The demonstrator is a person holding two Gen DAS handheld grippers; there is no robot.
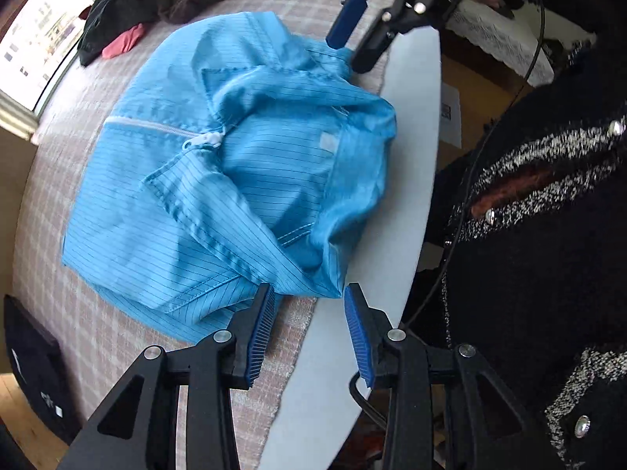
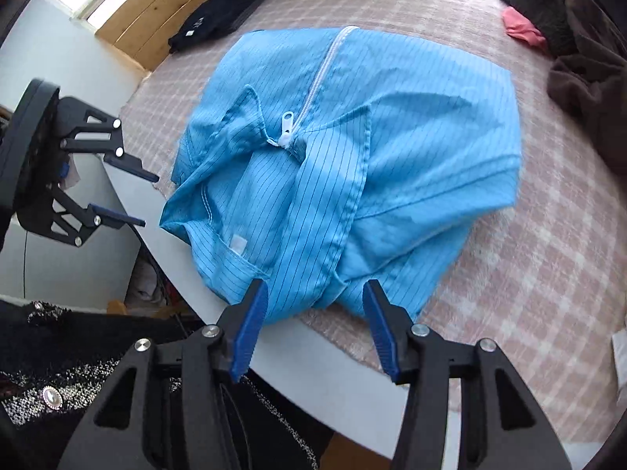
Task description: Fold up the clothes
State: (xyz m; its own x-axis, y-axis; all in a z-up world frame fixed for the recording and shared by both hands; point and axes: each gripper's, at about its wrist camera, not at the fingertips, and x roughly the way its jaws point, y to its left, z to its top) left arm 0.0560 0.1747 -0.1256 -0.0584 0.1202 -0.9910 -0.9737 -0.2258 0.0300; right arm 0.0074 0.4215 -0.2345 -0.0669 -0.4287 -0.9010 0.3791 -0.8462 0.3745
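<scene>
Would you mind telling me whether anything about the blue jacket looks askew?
The blue jacket is bunched rather than flat: its collar gapes open toward the table edge, and a flap beside the zipper pull stands up.

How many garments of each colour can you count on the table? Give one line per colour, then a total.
Blue: 1, the jacket
Black: 2, the folded top and a black garment in the pile
Brown: 1, the brown garment
Red: 1, the red item
Total: 5
</scene>
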